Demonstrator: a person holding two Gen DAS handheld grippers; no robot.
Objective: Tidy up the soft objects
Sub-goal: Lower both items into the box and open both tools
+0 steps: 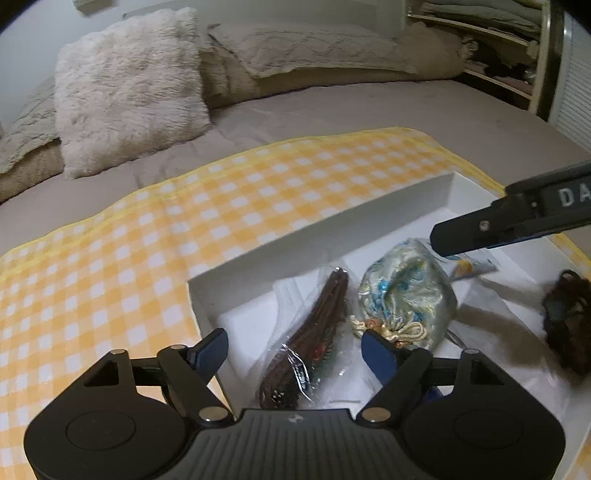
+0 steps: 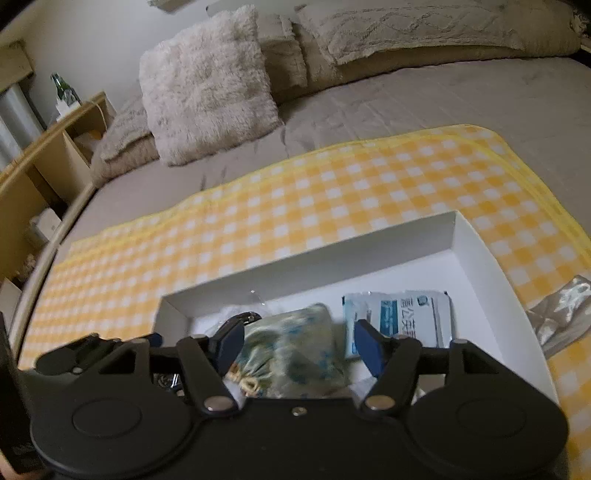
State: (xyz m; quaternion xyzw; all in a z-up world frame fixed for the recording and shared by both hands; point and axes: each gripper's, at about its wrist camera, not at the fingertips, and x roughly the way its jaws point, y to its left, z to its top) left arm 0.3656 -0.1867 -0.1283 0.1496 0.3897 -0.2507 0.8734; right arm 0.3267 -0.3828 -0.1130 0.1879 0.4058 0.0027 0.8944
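**A:** Your left gripper (image 1: 293,350) hangs over the near-left corner of the white box (image 1: 317,225), its blue fingers (image 1: 212,350) spread wide with nothing between them. The left finger sits over the box's wall, the right one just touches the cord end of the brocade pouch (image 1: 406,295).

**B:** And your right gripper (image 2: 299,345)?

**A:** Also spread, blue pads apart, empty. From its camera the pouch (image 2: 295,350) lies right below the gap, not pinched. In the left view the right gripper's dark finger (image 1: 480,232) pokes in just above the pouch, with white letters "DA" readable on it; the rest is cut off.

**B:** Count what you have in the box.

**A:** One pale green pouch with blue pattern and a cream drawstring. One clear plastic bag of dark reddish-brown cords (image 1: 314,332), lying just left of the pouch. One white and blue sachet (image 2: 399,321) to the pouch's right, printed with Chinese characters too blurred for me to read. One dark brown tangled bundle (image 1: 567,317) at the far right; I cannot tell what it is.

**B:** Outside it?

**A:** One yellow checked cloth (image 2: 332,192) under the box, on the grey bed (image 2: 443,103). One fluffy cream cushion (image 2: 207,85), beige pillows (image 2: 424,33) behind it. One green bottle (image 2: 61,86) on the wooden shelf (image 2: 44,147).
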